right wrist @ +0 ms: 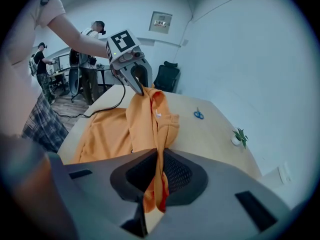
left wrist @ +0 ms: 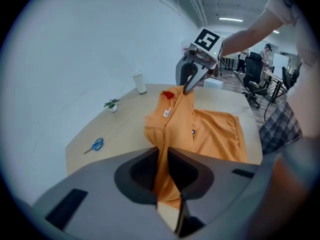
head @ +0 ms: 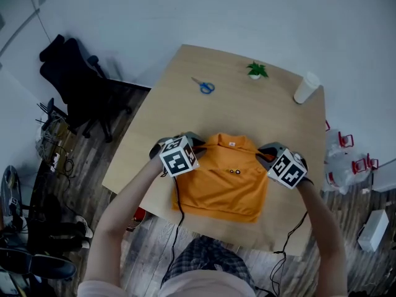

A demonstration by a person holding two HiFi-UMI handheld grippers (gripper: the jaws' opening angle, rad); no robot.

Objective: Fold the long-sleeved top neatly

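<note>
**Both grippers clamp the top's collar end above the table**

A light wooden table [head: 247, 104] fills the middle of the head view, with a black office chair [head: 74, 73] standing on the dark floor off its far left corner. The orange long-sleeved top [head: 226, 187] lies at the table's near edge, directly in front of the person. Its hem end rests flat on the wood, while its collar end is held up off the surface and stretched between the two grippers.

Both forearms reach forward from the bottom of the view and angle slightly inward. The left forearm [head: 133, 197] and the right forearm [head: 322, 218] are about level with each other, one at each side of the garment. Each gripper points forward and steeply down.

The left gripper [left wrist: 162, 171] has its jaws nearly together, pinching a fold of orange cloth that hangs down between them. The right gripper [right wrist: 157, 179] is closed the same way on the opposite shoulder.

Far across the table stand a white cup [head: 306, 87] and a small potted plant [head: 257, 70]. Blue-handled scissors [head: 204, 86] lie to the plant's left.
</note>
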